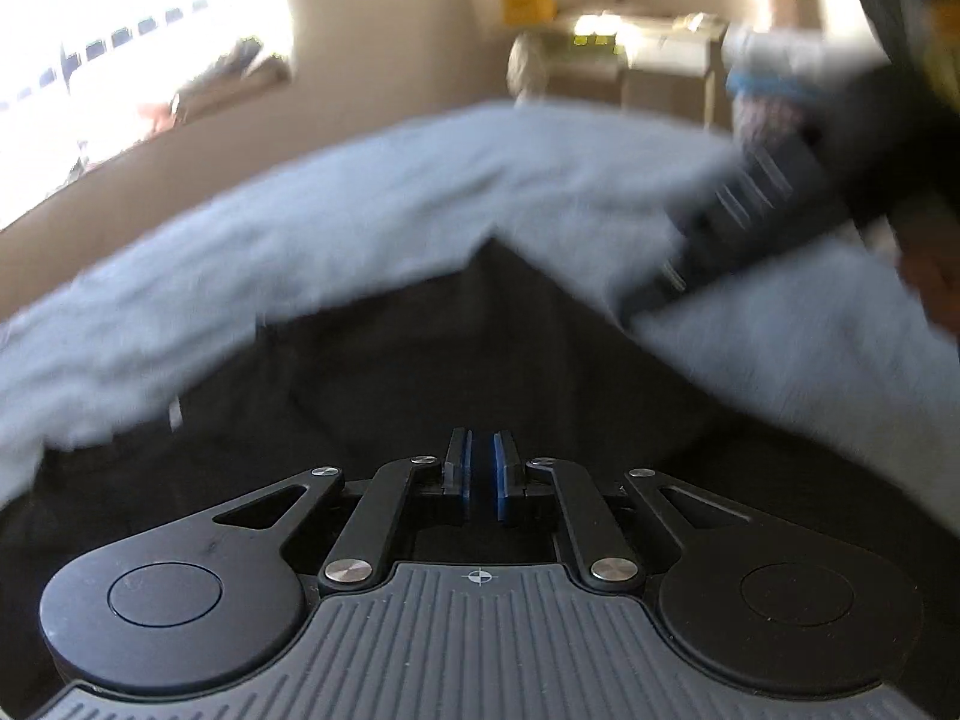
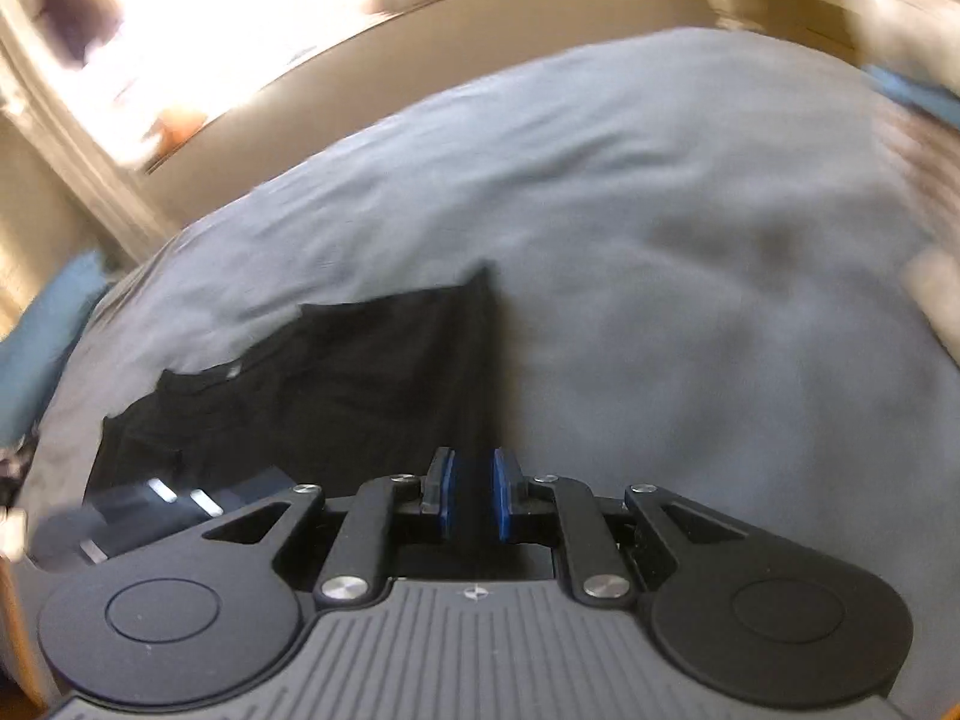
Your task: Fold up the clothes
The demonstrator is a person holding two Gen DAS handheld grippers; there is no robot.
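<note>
On the grey bedcover [image 2: 660,240] lies the black garment [image 2: 360,372], partly folded. The right gripper [image 2: 474,495] seems pinched on its near edge, dark cloth between the pads; the left gripper [image 1: 482,474] is nearly closed, and whether it holds cloth I cannot tell. If only one grip is sound, the fold may skew or drag. No containers show clearly; both views are blurred
</note>
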